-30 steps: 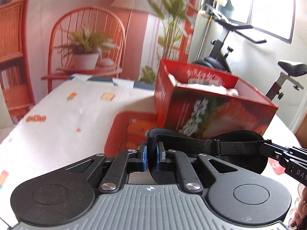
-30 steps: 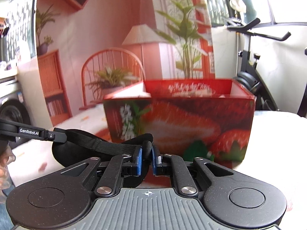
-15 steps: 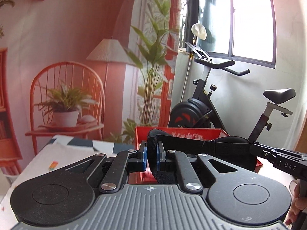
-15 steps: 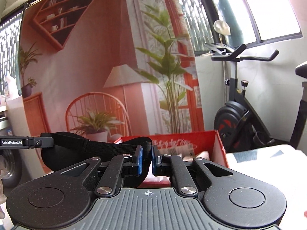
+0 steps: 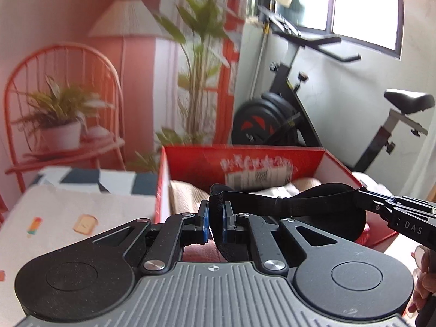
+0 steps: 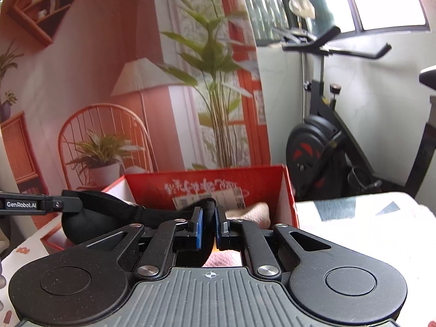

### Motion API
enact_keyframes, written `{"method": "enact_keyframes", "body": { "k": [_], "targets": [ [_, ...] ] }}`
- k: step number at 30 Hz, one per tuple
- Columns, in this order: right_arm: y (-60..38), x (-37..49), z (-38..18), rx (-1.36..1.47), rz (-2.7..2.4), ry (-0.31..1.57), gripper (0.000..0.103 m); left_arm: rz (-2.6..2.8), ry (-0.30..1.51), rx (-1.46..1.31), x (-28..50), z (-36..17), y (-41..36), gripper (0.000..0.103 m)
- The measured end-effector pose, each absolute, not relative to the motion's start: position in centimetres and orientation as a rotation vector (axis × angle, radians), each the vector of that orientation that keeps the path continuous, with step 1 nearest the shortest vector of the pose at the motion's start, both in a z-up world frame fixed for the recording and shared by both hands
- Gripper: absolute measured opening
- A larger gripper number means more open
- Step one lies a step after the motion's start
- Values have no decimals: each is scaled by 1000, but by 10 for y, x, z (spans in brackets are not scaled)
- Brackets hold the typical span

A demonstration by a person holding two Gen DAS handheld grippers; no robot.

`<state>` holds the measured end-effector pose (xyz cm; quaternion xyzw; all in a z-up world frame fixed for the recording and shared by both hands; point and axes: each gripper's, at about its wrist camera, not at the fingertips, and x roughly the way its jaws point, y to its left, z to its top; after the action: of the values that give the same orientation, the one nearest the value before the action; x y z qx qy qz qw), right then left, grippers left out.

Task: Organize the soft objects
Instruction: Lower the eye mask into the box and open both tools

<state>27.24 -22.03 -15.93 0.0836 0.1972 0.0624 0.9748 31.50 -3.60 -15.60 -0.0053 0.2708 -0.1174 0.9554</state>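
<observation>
Both tools have carried the black eye mask [image 5: 335, 212] up from in front of the red box's printed side to a place over its open top, so each wrist view now looks down past the near rim into the box instead of at its outer wall. The left tool [image 5: 215, 224] is clamped on one end of the mask's elastic strap [image 5: 261, 204], its blue pads pressed against the webbing. The right tool [image 6: 208, 227] is clamped on the mask's other end, with the padded black body bulging out to its left. In the left wrist view the right tool's fingers reach in from the right edge, and the mask hangs stretched between the two, above the red box [image 5: 245, 160]. Inside the box lie pale beige and pinkish soft things [image 5: 185, 193], and a printed label shows on its far inner wall. The box stands on a desk covered with a light patterned cloth [image 5: 68, 212]. An exercise bike [image 5: 288, 120] stands behind it, beside a backdrop showing a chair and plants.
</observation>
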Motion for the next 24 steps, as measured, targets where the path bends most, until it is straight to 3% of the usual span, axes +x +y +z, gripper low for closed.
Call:
{"method": "enact_keyframes", "body": {
  "k": [10, 12, 13, 15, 16, 17, 24],
  "targets": [
    [-225, 279, -180, 206, 91, 456, 9, -226, 644, 15, 332, -178, -32, 10],
    [-225, 278, -181, 206, 86, 461, 13, -236, 639, 20, 333, -176, -32, 12],
    [-224, 276, -180, 201, 72, 452, 16, -232, 637, 21, 333, -175, -31, 18],
    [-223, 270, -177, 190, 49, 416, 30, -237, 635, 2, 332, -172, -27, 41],
    [-223, 266, -175, 187, 45, 403, 42, -243, 621, -11, 328, -169, -25, 57],
    [-222, 261, -174, 181, 41, 389, 51, -249, 600, -16, 325, -167, -23, 62],
    [-213, 219, -167, 115, 54, 316, 60, -283, 542, 6, 287, -158, -13, 63]
  ]
}}
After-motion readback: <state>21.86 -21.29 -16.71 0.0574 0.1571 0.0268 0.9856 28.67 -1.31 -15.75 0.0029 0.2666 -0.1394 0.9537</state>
